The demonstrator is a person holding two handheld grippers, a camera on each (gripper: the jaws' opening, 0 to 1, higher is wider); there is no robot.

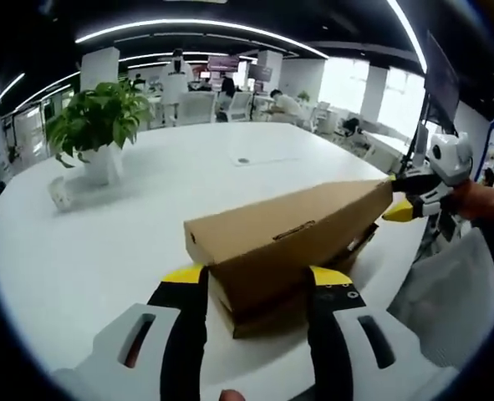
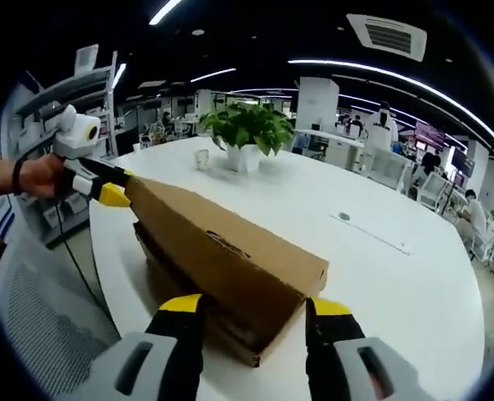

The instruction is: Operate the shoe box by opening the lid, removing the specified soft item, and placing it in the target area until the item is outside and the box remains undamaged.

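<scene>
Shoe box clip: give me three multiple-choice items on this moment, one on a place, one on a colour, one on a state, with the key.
1. Where does the potted plant stand relative to the shoe box?
A. On the white table, apart from the box
B. On top of the lid
C. On the floor beside a chair

2. What colour are the tips of the gripper jaws?
A. Red
B. Yellow
C. Green

3. What is the state of the lid?
A. Off and lying flat on the table
B. Lifted and tilted, with a gap showing over the base
C. Taped shut

Key: 1 A, the plant sits far back on the table; 2 B, yellow pads show on the left gripper and right gripper; 3 B, the lid slants above the base in both views.
</scene>
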